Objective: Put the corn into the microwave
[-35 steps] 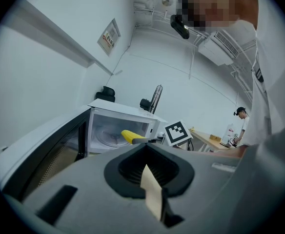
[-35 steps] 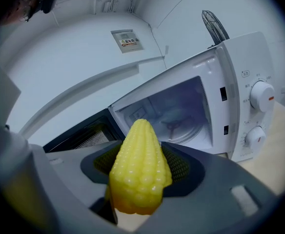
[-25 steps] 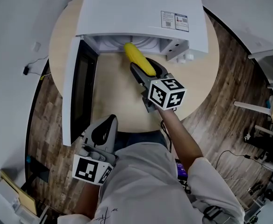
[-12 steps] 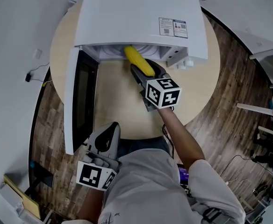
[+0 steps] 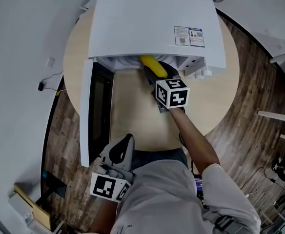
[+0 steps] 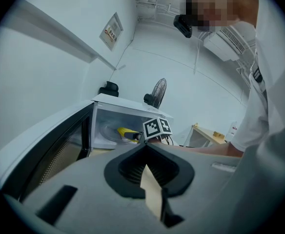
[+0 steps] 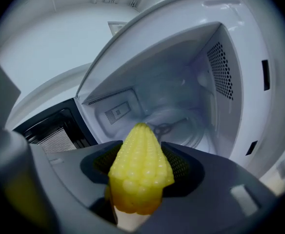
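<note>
The yellow corn (image 5: 150, 64) is held lengthwise by my right gripper (image 5: 157, 73), which is shut on it. The cob's tip pokes into the mouth of the white microwave (image 5: 152, 23). In the right gripper view the corn (image 7: 140, 167) points into the cavity, toward the glass turntable (image 7: 174, 128). The microwave door (image 5: 96, 111) hangs wide open at the left. My left gripper (image 5: 124, 145) hovers at the near table edge by the door, shut with nothing in it. Its own view shows the corn (image 6: 125, 132) at the opening.
The microwave stands on a round wooden table (image 5: 132, 116) over a wood floor. Its control knobs (image 5: 201, 72) sit right of the opening. A fan (image 6: 157, 89) stands behind it. The open door (image 6: 59, 145) bounds the left side.
My right gripper has carried the corn forward and slightly down; the cob's tip now sits under the microwave's top edge. The left gripper has stayed put.
</note>
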Action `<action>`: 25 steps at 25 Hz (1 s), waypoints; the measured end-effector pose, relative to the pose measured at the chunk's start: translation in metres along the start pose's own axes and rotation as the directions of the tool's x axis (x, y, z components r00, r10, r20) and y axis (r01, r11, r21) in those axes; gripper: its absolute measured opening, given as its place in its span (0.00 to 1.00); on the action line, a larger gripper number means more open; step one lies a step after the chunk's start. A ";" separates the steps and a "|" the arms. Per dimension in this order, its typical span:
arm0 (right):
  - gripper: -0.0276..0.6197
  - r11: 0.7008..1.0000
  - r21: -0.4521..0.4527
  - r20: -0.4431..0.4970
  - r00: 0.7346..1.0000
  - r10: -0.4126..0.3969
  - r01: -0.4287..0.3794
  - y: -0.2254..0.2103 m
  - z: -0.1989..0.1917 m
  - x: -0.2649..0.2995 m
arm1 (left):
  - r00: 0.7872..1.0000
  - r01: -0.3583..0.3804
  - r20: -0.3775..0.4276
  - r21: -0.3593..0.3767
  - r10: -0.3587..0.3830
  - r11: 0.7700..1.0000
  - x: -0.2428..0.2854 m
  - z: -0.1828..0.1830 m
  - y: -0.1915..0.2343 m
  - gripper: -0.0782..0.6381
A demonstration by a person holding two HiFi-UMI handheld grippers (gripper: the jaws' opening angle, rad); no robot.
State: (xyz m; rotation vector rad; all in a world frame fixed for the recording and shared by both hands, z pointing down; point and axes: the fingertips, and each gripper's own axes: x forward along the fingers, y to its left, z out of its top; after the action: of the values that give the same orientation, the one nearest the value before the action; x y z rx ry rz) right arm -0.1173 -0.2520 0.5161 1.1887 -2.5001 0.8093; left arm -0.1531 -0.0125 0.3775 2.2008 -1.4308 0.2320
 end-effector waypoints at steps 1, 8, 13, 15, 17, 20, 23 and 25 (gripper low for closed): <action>0.45 1.000 -0.001 -0.004 1.000 -0.004 0.004 -0.001 -0.001 0.003 | 1.000 -0.002 -0.002 0.002 0.002 1.000 -0.001 0.001 0.000 0.10; 0.45 0.997 -0.055 -0.010 0.998 -0.056 0.055 -0.007 0.000 0.026 | 1.000 -0.019 0.005 -0.011 0.019 1.000 -0.004 0.004 0.007 0.10; 0.45 0.992 -0.099 -0.007 0.997 -0.083 0.082 -0.008 0.005 0.038 | 1.000 -0.021 -0.013 -0.029 0.021 0.999 0.001 -0.001 0.009 0.10; 0.45 0.989 -0.110 -0.004 0.995 -0.096 0.095 -0.011 0.006 0.041 | 1.000 -0.020 -0.013 -0.031 0.020 0.999 0.000 0.001 0.009 0.10; 0.45 0.987 -0.123 -0.003 0.994 -0.109 0.107 -0.014 0.006 0.044 | 1.000 -0.028 -0.006 -0.036 0.028 0.999 -0.001 0.003 0.011 0.10; 0.45 0.981 -0.145 -0.004 0.992 -0.128 0.126 -0.017 0.006 0.050 | 0.999 -0.047 -0.007 -0.039 0.047 0.998 -0.004 0.003 0.015 0.10; 0.45 0.972 -0.192 0.002 0.990 -0.140 0.138 -0.016 0.009 0.057 | 0.998 -0.058 -0.009 -0.037 0.058 0.998 -0.005 0.002 0.018 0.10; 0.45 0.963 -0.227 0.010 0.989 -0.145 0.144 -0.015 0.012 0.061 | 0.998 -0.063 -0.008 -0.035 0.063 0.997 -0.005 0.002 0.018 0.10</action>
State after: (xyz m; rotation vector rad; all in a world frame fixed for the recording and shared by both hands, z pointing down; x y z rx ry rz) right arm -0.1444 -0.3054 0.5390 1.2656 -2.3892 0.4740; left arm -0.1721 -0.0154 0.3793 2.1270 -1.4907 0.2335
